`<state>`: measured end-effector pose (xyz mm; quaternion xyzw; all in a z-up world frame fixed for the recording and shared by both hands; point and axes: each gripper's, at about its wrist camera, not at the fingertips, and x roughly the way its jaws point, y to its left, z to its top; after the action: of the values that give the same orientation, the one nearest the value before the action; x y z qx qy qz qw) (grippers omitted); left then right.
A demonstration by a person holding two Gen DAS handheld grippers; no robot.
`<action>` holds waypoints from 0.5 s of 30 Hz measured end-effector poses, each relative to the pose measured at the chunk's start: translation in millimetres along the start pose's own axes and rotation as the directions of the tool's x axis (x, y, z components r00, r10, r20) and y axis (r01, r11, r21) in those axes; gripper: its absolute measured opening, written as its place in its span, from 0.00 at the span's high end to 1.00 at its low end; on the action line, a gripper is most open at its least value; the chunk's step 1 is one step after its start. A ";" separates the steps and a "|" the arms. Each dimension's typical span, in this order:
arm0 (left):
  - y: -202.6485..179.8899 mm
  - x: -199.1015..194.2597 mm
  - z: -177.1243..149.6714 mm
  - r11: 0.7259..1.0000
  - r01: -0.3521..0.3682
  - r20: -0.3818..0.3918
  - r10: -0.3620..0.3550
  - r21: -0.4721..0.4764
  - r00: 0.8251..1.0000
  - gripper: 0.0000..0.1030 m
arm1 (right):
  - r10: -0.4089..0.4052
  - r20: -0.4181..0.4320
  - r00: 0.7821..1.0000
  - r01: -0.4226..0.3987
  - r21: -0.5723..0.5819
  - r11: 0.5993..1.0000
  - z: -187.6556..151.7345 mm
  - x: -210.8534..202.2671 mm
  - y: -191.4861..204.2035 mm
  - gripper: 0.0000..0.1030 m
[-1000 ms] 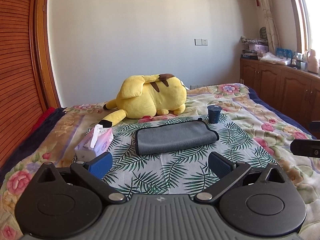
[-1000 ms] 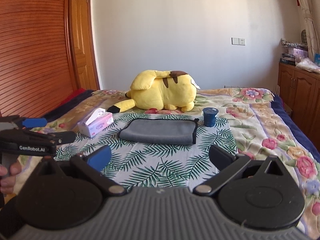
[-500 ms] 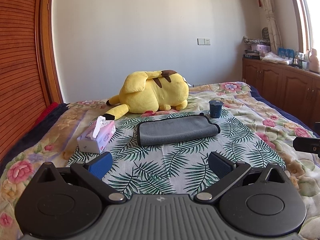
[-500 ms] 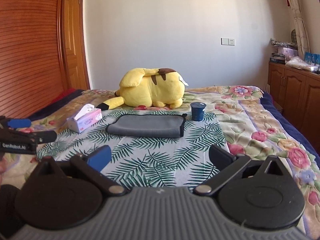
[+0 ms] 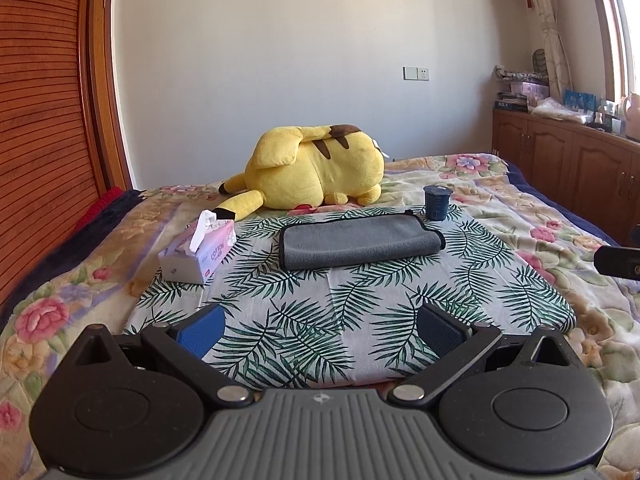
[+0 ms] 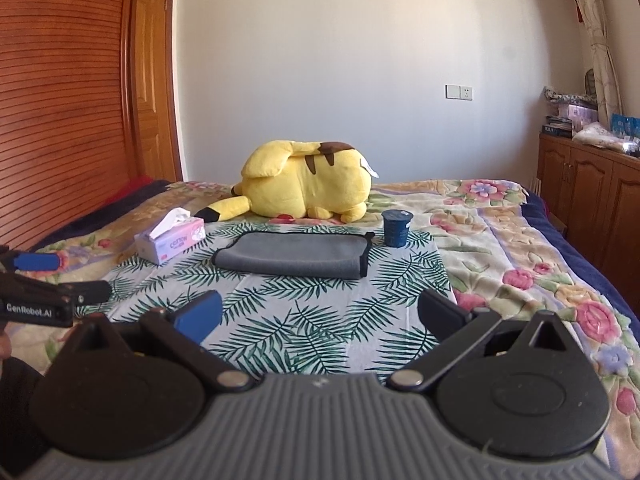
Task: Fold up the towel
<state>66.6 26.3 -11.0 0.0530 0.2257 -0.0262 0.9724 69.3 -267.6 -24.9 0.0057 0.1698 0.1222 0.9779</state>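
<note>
Both grippers, left [image 5: 318, 330] and right [image 6: 320, 316], hover with fingers spread wide and grasp nothing, low over the near edge of the leaf-print cloth [image 5: 360, 320]. Well ahead lies the grey towel [image 5: 358, 242], folded flat on that cloth. A tissue box [image 5: 198, 252] sits to its left, a dark cup [image 5: 437, 202] at its far right corner, a yellow plush [image 5: 316, 172] behind.
</note>
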 end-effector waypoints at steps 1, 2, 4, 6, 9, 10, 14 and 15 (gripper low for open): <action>-0.3 -0.3 -0.4 1.000 0.001 0.000 -0.001 0.002 1.000 0.16 | -0.001 0.001 1.000 0.001 0.004 1.000 -0.2 -0.4 -1.0 0.00; -0.9 -0.8 -0.6 1.000 0.001 0.000 -0.001 0.004 1.000 0.16 | -0.003 0.003 1.000 0.003 0.007 1.000 -0.5 -0.9 -1.9 0.00; -1.8 -2.7 -0.2 1.000 0.002 0.010 -0.002 0.006 1.000 0.16 | -0.009 0.011 1.000 0.009 0.010 1.000 0.2 -2.1 -2.6 0.00; -2.5 -5.2 1.2 1.000 0.002 0.026 -0.002 0.007 1.000 0.16 | -0.013 0.020 1.000 0.012 0.013 1.000 0.8 -3.6 -3.8 0.00; -2.7 -7.4 4.4 1.000 0.003 0.046 -0.004 0.004 0.999 0.16 | -0.015 0.031 0.999 0.015 0.018 1.000 0.6 -5.7 -5.6 0.00; -2.8 -8.2 5.2 1.000 0.003 0.052 -0.003 0.004 0.999 0.16 | -0.017 0.036 0.999 0.017 0.020 1.000 0.5 -6.3 -5.8 0.00; -5.0 -12.3 8.1 1.000 -0.002 0.085 0.001 0.009 0.996 0.16 | -0.026 0.059 0.998 0.025 0.022 0.999 0.8 -9.0 -6.9 0.00; -5.5 -12.9 8.8 1.000 -0.003 0.090 0.002 0.010 0.996 0.16 | -0.028 0.067 0.997 0.027 0.023 0.999 0.9 -9.8 -7.8 0.00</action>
<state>58.5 20.2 2.1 0.0568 0.1816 -0.0285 0.9813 62.6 -277.5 -21.2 0.0184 0.1380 0.1066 0.9845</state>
